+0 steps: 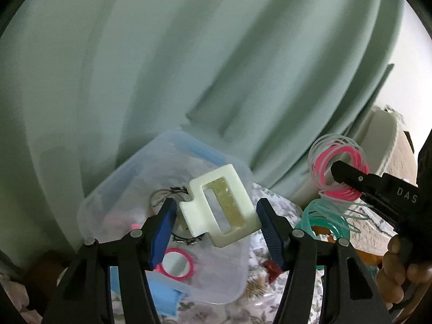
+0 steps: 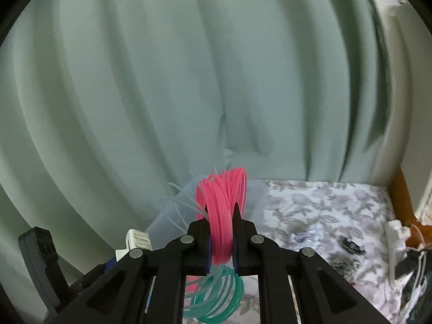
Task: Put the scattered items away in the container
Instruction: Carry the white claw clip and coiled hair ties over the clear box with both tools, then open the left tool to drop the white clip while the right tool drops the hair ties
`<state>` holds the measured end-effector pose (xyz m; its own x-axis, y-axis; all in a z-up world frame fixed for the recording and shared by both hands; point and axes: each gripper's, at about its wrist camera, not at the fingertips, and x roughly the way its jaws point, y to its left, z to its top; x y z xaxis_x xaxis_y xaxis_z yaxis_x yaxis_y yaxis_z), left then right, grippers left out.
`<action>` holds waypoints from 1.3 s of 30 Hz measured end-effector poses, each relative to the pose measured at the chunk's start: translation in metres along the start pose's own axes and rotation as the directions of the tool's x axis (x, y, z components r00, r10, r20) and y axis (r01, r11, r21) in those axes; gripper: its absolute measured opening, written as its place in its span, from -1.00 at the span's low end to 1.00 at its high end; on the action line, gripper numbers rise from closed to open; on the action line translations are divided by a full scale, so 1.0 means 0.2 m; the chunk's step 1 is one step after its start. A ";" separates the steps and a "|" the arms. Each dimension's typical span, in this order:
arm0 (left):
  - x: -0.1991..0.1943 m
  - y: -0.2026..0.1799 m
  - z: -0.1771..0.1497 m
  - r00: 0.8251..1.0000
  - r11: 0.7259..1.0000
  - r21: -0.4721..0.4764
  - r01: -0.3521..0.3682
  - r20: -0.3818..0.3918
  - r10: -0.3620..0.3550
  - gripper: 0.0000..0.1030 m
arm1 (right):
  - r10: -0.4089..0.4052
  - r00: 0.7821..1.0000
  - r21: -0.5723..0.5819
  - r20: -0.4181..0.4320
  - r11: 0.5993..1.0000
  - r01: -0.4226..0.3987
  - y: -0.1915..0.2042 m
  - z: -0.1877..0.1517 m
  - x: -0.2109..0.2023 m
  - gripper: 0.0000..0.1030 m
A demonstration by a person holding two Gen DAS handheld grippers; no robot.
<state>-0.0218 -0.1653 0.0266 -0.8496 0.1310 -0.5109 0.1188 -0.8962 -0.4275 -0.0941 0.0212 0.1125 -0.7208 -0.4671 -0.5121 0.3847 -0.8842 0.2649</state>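
Observation:
A clear plastic container (image 1: pixel 113 197) with blue latches stands on the floral cloth; it holds a pink tape roll (image 1: pixel 176 264) and dark hair ties (image 1: pixel 164 194). My left gripper (image 1: pixel 216 216) is open above it. A cream-white hair claw clip (image 1: pixel 220 205) hangs between its fingers, tilted, and seems loose. My right gripper (image 2: pixel 221 232) is shut on a pink, clear and teal coil of plastic filament (image 2: pixel 224 205), held to the right of the container (image 2: pixel 172 216). The coil also shows in the left wrist view (image 1: pixel 337 170).
A green curtain (image 1: pixel 189 54) fills the background. The floral cloth (image 2: pixel 310 210) carries small dark and white items (image 2: pixel 351 245) at the right. A wooden edge (image 2: pixel 402 197) and a white basket (image 1: pixel 378 140) stand at the right. A red item (image 1: pixel 272 267) lies beside the container.

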 end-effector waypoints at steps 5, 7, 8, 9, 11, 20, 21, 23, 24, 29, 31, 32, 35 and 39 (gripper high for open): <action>0.01 0.10 0.02 0.999 0.999 -0.033 -0.034 -0.001 0.034 0.22 | 0.040 0.999 -0.037 -0.021 0.998 -0.041 0.10 0.03 0.11 -0.76; 0.02 0.13 0.03 0.999 0.998 -0.042 -0.043 -0.001 0.042 0.22 | 0.050 0.998 -0.049 -0.027 0.998 -0.051 0.13 0.03 0.16 -0.76; 0.03 0.14 0.03 0.999 0.998 -0.045 -0.046 -0.002 0.046 0.22 | 0.054 0.998 -0.052 -0.031 0.997 -0.055 0.14 0.03 0.18 -0.76; 0.03 0.15 0.03 0.999 0.998 -0.047 -0.050 -0.004 0.049 0.22 | 0.057 0.998 -0.055 -0.039 0.997 -0.059 0.15 0.03 0.20 -0.76; 0.04 0.17 0.03 0.998 0.997 -0.052 -0.058 -0.008 0.057 0.22 | 0.060 0.997 -0.059 -0.057 0.996 -0.063 0.16 0.02 0.25 -0.76; 0.13 0.27 0.03 0.995 0.992 -0.086 -0.089 -0.054 0.085 0.22 | 0.037 0.982 -0.082 -0.185 0.995 -0.052 0.15 -0.08 0.49 -0.72; 0.13 0.27 0.03 0.995 0.992 -0.087 -0.091 -0.058 0.086 0.22 | 0.030 0.980 -0.083 -0.198 0.995 -0.047 0.14 -0.09 0.51 -0.72; 0.14 0.28 0.03 0.994 0.991 -0.090 -0.097 -0.065 0.091 0.22 | 0.017 0.974 -0.087 -0.225 0.996 -0.037 0.13 -0.12 0.54 -0.70; 0.15 0.29 0.03 0.993 0.991 -0.092 -0.101 -0.067 0.095 0.22 | 0.011 0.972 -0.091 -0.233 0.995 -0.033 0.13 -0.13 0.56 -0.68; 0.15 0.30 0.03 0.992 0.989 -0.106 -0.100 -0.085 0.091 0.25 | -0.014 0.966 -0.101 -0.258 0.995 -0.012 0.10 -0.16 0.60 -0.15; 0.16 0.30 0.03 0.992 0.990 -0.102 -0.100 -0.088 0.091 0.40 | -0.019 0.965 -0.101 -0.261 0.995 -0.008 0.09 -0.16 0.62 -0.02; 0.15 0.30 0.03 0.992 0.990 -0.100 -0.100 -0.088 0.091 0.42 | -0.020 0.965 -0.101 -0.263 0.995 -0.007 0.09 -0.16 0.63 0.03; 0.16 0.29 0.03 0.992 0.991 -0.091 -0.094 -0.088 0.086 0.47 | -0.013 0.964 -0.094 -0.264 0.995 -0.013 0.08 -0.16 0.64 0.07; 0.16 0.28 0.03 0.991 0.992 -0.080 -0.101 -0.094 0.093 0.63 | -0.008 0.967 -0.091 -0.256 0.996 -0.016 0.06 -0.15 0.62 0.14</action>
<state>-0.0459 -0.2140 -0.0102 -0.7827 0.0859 -0.6164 0.2447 -0.8681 -0.4318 -0.1612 -0.0470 0.0267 -0.5526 -0.4428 -0.7060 0.4472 -0.8724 0.1971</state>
